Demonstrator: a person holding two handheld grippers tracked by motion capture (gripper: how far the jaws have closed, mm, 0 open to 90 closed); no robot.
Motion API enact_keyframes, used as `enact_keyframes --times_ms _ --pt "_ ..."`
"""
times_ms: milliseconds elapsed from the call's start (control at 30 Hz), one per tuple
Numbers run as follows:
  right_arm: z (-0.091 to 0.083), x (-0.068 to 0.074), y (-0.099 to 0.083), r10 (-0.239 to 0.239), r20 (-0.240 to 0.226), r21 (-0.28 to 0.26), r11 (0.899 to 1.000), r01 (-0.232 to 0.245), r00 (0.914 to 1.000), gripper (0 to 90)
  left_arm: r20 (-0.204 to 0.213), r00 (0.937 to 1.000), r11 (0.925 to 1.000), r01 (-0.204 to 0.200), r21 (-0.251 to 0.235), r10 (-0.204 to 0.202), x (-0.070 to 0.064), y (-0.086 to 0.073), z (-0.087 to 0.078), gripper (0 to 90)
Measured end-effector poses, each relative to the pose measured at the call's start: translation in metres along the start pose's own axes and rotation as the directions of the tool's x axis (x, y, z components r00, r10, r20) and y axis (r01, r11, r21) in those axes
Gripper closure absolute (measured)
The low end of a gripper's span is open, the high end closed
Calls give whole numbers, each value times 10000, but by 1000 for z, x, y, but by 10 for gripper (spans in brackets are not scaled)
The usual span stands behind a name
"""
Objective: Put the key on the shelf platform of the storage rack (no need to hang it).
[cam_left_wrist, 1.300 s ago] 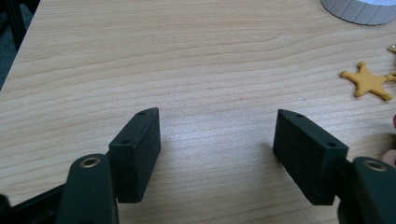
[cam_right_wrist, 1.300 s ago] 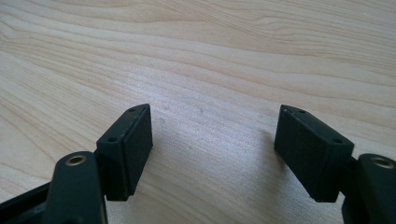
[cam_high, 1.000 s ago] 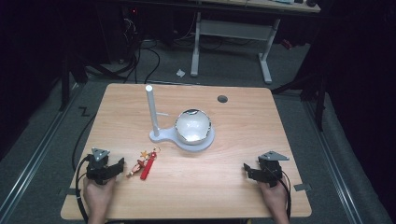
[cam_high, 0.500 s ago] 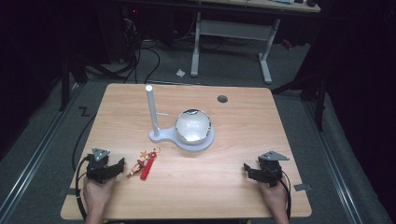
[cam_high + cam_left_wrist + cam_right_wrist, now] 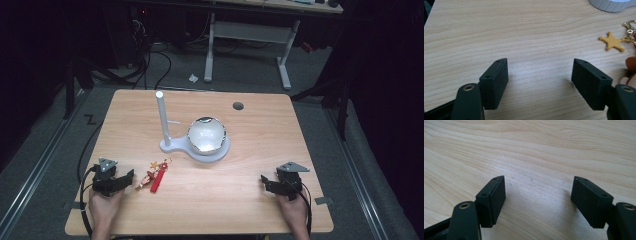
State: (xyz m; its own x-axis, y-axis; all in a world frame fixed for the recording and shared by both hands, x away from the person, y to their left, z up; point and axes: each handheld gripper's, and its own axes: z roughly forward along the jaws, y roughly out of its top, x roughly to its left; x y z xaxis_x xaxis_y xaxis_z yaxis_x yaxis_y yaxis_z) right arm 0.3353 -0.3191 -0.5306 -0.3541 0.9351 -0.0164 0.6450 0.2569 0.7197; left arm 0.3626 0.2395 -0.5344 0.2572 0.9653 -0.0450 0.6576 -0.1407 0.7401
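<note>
The keychain [image 5: 156,176] lies flat on the table [image 5: 250,210], just beside the left gripper [image 5: 131,174], on its jaw side, not touching. It has a red strap, a small figure & a gold clasp at the far end; detail is too small in the high view to say more, prob. a charm set. In the left gripper view its orange star charm [image 5: 612,41] sits ahead & to the right of the jaws, linked to the gold clasp [image 5: 630,28] at the frame edge.

Left gripper: jaws wide apart, nothing between them, bare wood only, low over the table. A hand [image 5: 104,212] holds it from behind.

Farther ahead of the left gripper stands a white stand [image 5: 192,148] w/ an upright post [image 5: 162,117] & a shiny round bowl [image 5: 206,135] on its base. Base edge shows at top right in the left gripper view.

Right gripper [image 5: 263,182]: well apart from the keychain, on the other side of the table, near the front edge. Jaws also spread wide, nothing in them, just wood grain under them in the right gripper view.
</note>
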Motion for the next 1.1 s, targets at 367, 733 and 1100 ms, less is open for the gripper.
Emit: enact_keyframes --times_ms 367,733,1100 --pt "0 0 0 7 0 5 10000 -7 10000 282 406 9992 9996 31 -276 -20 -2 6 -11 281" --pt "0 0 0 -9 -2 2 10000 9 10000 281 928 9956 9984 -89 -565 142 -10 10 -25 266" --pt "0 0 0 -18 -1 0 10000 18 10000 281 1557 9865 9971 -412 -634 506 -25 14 -40 226"
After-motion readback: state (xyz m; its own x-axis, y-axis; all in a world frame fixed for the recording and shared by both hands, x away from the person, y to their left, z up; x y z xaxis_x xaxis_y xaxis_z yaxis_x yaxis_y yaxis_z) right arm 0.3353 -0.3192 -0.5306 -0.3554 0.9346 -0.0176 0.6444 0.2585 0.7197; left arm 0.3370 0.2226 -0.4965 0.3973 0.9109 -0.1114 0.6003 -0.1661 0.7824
